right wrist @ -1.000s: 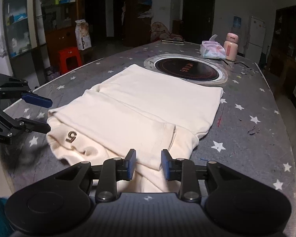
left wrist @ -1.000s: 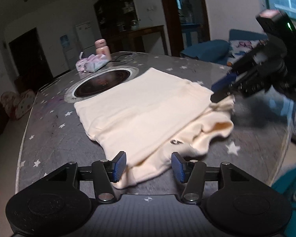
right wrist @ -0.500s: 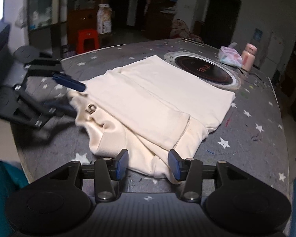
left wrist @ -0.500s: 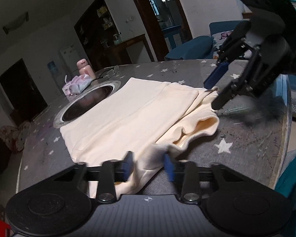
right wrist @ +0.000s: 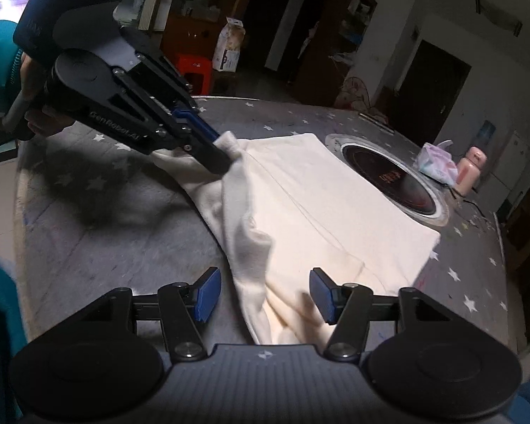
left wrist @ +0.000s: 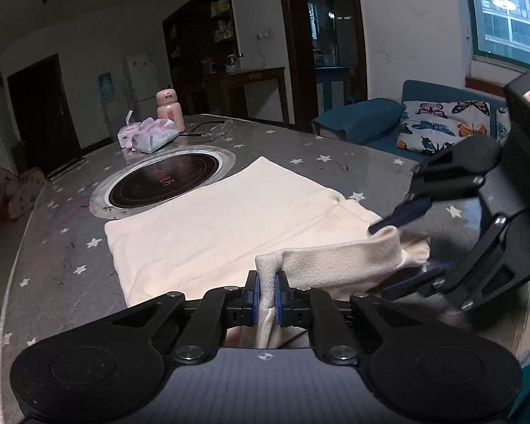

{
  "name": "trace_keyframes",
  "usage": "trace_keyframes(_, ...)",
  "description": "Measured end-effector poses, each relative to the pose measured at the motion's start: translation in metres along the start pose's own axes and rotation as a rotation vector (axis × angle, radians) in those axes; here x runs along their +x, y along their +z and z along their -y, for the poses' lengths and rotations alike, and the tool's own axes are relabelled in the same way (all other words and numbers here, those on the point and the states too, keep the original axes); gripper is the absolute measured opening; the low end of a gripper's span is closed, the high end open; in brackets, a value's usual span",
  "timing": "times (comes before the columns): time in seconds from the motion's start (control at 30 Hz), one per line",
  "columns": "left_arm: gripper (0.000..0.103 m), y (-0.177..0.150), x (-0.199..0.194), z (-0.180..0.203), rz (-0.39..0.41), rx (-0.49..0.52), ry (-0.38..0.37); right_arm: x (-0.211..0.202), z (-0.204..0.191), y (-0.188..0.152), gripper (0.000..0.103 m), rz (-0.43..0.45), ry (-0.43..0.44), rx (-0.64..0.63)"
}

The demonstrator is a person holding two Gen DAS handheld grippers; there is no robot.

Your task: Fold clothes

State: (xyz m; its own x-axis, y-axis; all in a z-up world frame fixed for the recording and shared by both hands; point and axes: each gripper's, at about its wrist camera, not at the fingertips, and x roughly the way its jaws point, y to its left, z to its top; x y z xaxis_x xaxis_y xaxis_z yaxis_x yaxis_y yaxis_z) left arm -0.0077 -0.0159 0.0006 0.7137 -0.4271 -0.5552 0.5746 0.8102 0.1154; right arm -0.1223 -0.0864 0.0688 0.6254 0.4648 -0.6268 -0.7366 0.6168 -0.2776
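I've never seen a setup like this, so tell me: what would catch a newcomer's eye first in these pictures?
Probably the cream garment spread across the star-patterned table, beside a round black cooktop set into it. The left tongs are closing on one near corner and pinch it, while the right tongs are opening, with cloth lying loose between them. At the far edge stand a pink bottle and a tissue pack.
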Motion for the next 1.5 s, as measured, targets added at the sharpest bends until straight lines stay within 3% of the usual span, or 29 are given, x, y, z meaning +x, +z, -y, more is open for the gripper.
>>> trace_keyframes(0.03,0.010,-0.001,0.001,-0.001,-0.003,-0.002,-0.001,0.005,0.002,0.001,0.045,-0.007,0.017,0.012)
trace_keyframes(0.1,0.013,-0.005,-0.001,-0.001,-0.009,0.000,-0.004,0.012,0.009,0.002,0.025,-0.027,0.050,0.048)
trace_keyframes(0.2,0.021,-0.014,-0.009,0.002,-0.012,0.017,0.003,0.012,0.019,0.003,0.015,-0.028,0.078,0.119)
trace_keyframes(0.3,0.034,-0.024,-0.016,0.007,-0.015,0.058,0.024,0.010,0.029,0.006,0.013,-0.027,0.107,0.187)
trace_keyframes(0.63,0.038,-0.050,-0.018,0.013,-0.052,0.192,0.088,0.008,0.041,0.015,0.012,-0.010,0.123,0.249)
trace_keyframes(0.67,0.036,-0.052,-0.017,0.012,-0.056,0.199,0.090,0.009,0.041,0.015,0.011,-0.009,0.121,0.249)
trace_keyframes(0.7,0.022,-0.052,-0.016,0.010,-0.059,0.201,0.086,0.009,0.040,0.015,0.011,-0.007,0.115,0.249)
trace_keyframes(0.73,0.015,-0.052,-0.016,0.009,-0.062,0.202,0.080,0.009,0.039,0.015,0.011,-0.005,0.111,0.251)
trace_keyframes(0.8,0.008,-0.051,-0.017,0.007,-0.063,0.198,0.067,0.008,0.037,0.014,0.010,0.000,0.104,0.252)
trace_keyframes(1.03,0.006,-0.045,-0.040,0.008,-0.039,0.153,0.026,-0.012,0.030,0.016,0.009,0.043,0.104,0.240)
trace_keyframes(1.33,0.006,-0.043,-0.120,0.033,-0.042,0.123,-0.069,-0.081,0.003,0.016,0.009,0.033,0.231,0.238)
trace_keyframes(1.5,0.006,-0.030,-0.129,0.038,-0.021,0.160,-0.058,-0.101,-0.003,0.023,0.009,0.016,0.267,0.222)
